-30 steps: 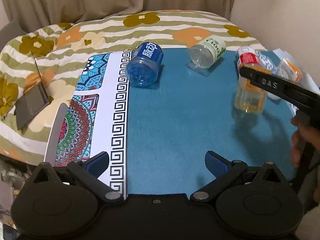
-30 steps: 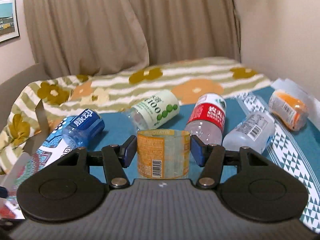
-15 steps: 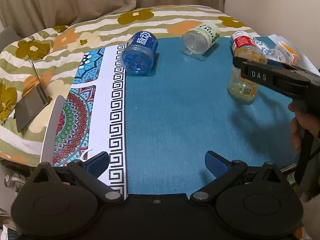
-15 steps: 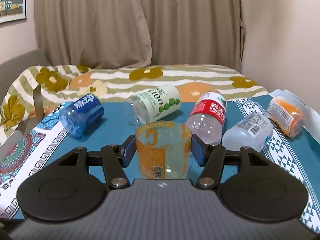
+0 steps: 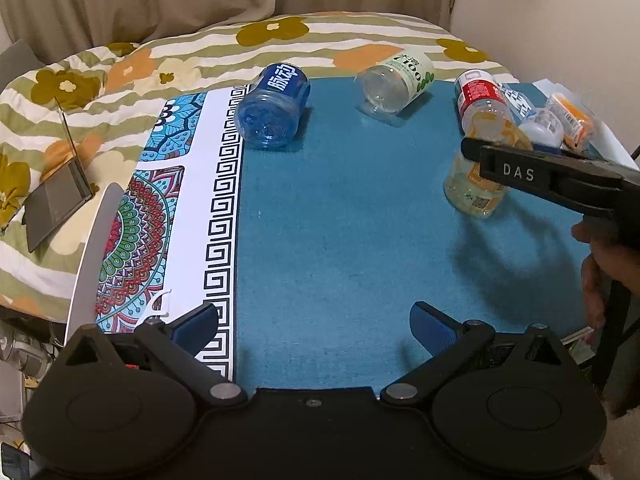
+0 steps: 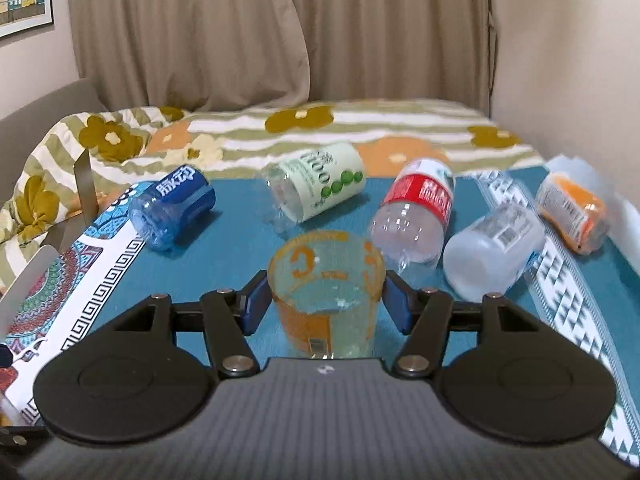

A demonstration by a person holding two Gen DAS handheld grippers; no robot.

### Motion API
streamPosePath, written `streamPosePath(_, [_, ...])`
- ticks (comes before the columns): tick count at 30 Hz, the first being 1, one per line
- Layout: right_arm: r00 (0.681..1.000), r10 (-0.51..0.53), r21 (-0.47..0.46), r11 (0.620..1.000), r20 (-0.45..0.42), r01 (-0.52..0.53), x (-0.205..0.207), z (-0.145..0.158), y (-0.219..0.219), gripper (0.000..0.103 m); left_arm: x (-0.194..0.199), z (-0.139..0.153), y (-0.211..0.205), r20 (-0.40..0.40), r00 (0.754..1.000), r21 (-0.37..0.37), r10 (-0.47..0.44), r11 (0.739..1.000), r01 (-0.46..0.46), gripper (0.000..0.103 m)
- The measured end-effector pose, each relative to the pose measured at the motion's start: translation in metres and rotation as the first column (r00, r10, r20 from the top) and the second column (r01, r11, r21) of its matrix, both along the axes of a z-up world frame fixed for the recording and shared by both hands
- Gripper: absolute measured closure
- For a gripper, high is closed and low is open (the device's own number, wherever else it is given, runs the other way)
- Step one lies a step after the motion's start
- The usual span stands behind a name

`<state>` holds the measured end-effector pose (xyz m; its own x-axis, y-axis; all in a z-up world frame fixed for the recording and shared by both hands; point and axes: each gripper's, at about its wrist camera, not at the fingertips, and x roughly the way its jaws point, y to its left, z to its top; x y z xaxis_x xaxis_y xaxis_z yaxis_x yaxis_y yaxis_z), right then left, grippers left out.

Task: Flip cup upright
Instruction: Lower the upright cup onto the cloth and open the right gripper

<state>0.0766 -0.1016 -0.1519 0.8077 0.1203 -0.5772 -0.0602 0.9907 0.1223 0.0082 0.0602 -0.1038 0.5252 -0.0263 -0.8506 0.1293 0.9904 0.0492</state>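
My right gripper (image 6: pixel 326 304) is shut on a clear cup with an orange label (image 6: pixel 326 292), open mouth up, tilted slightly, just above the blue mat. In the left wrist view this cup (image 5: pixel 478 176) shows at the right, held by the right gripper (image 5: pixel 516 160). My left gripper (image 5: pixel 314 322) is open and empty over the mat's near edge. Other cut-bottle cups lie on their sides: a blue one (image 5: pixel 274 106), a green-dotted white one (image 5: pixel 394 82), a red-labelled one (image 6: pixel 416 212), a clear one (image 6: pixel 494 250) and an orange one (image 6: pixel 572 210).
The blue mat (image 5: pixel 340 220) covers the table, with a patterned mat (image 5: pixel 132 240) on the left. A floral striped cover (image 5: pixel 120 68) lies behind. A dark tablet (image 5: pixel 56 200) rests at far left. A wall stands to the right.
The right gripper has lowered the orange-labelled cup and tipped it, so I now look into its open mouth. The left gripper has pulled back a little.
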Motion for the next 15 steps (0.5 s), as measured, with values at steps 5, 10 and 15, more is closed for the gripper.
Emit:
streamPosePath(5, [0.999, -0.001, 0.021, 1.000, -0.040, 0.002, -0.001, 0.003, -0.006, 0.000, -0.004, 0.007, -0.005, 0.013, 1.000, 0.001, 0.015, 1.000, -0.015, 0.000])
streamPosePath(10, [0.996, 0.027, 0.017, 1.000, -0.085, -0.026, -0.009, 0.024, -0.018, 0.000, -0.008, 0.025, -0.015, 0.042, 0.999, -0.012, 0.024, 1.000, -0.023, 0.000])
streamPosePath(15, [0.993, 0.033, -0.009, 0.999, -0.112, -0.035, -0.026, 0.060, -0.037, 0.000, -0.013, 0.052, -0.028, 0.093, 0.995, -0.035, 0.021, 0.999, -0.018, 0.000])
